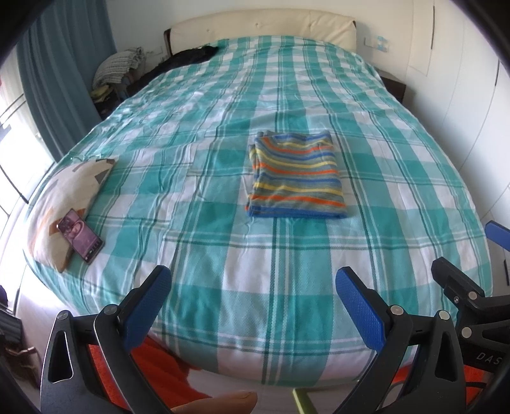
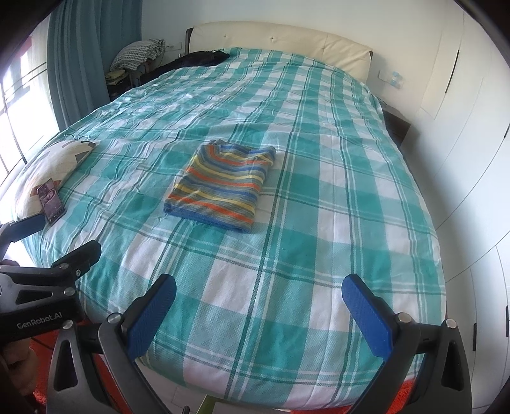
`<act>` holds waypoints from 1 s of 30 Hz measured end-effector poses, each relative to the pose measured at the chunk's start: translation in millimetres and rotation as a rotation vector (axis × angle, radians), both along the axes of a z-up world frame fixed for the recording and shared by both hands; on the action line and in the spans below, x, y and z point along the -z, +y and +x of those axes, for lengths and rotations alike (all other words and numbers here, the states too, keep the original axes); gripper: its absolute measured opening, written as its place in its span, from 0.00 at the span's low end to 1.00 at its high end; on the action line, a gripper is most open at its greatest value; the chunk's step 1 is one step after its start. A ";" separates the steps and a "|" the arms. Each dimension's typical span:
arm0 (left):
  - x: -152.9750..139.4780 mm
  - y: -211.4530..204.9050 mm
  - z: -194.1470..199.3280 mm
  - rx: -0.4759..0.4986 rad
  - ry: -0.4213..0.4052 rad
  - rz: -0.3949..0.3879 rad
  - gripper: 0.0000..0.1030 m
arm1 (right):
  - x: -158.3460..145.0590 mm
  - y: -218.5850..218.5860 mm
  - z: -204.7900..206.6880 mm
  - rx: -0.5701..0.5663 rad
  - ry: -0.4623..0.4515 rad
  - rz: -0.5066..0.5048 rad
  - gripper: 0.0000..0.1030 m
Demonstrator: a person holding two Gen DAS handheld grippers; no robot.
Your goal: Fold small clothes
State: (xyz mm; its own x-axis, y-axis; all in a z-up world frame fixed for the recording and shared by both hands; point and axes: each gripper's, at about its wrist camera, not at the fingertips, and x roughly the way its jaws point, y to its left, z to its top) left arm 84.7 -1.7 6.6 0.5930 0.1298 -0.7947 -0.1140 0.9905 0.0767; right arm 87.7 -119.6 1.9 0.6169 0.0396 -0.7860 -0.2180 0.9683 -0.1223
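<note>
Striped garment [image 1: 296,175]: folded into a flat, near-square stack on the bed, its stripes blue, orange, yellow and grey in a soft knit; a solid blue hem runs along its near edge. In the left wrist view it sits just right of centre, at about 1 o'clock from the claw; in the right wrist view [image 2: 223,188] it sits left of centre, at about 11 o'clock.
Bed cover [image 1: 223,254]: teal and white plaid with a fine woven waffle texture, lightly creased toward the far left; it wraps over the rounded near edge of the bed.
Open room: bare cover lies on all four sides of the garment, with the widest stretch between it and the near bed edge.
Left claw [image 1: 253,286]: fingers spread wide apart, holding nothing, over the near bed edge; black frame with blue dimpled pads.
Right claw [image 2: 258,294]: fingers likewise wide apart and empty, over the near edge; its blue pad and black frame show at 3 o'clock in the left wrist view.
Pillow [image 1: 63,197]: cream with orange and grey shapes, at the left edge of the bed, at 9 o'clock, well apart from the garment.
Phone [image 1: 81,235]: dark slab with its screen lit, resting on the pillow's near end.
Headboard [image 1: 261,28]: cream, padded and tufted, at 12 o'clock.
Curtain [image 1: 67,73]: teal, in hanging folds, at 10 o'clock.
Wardrobe doors [image 2: 462,143]: smooth white panels close along the bed's right edge.
</note>
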 end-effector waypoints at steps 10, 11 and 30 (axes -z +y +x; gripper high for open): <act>-1.3 1.0 0.0 0.003 -0.018 0.024 1.00 | -0.4 0.5 -0.5 0.000 0.000 -0.002 1.00; -1.4 0.7 0.1 0.004 -0.018 0.022 1.00 | -0.4 0.5 -0.5 0.001 0.000 -0.002 1.00; -2.6 -1.7 -0.6 0.016 -0.025 0.027 1.00 | -2.0 -0.2 -1.6 0.000 0.000 0.000 1.00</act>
State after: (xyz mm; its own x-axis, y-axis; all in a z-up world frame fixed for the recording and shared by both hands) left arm 84.1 -3.4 9.2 0.6152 0.1419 -0.7755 -0.1007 0.9898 0.1012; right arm 86.1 -119.8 3.9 0.6172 0.0396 -0.7858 -0.2181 0.9682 -0.1225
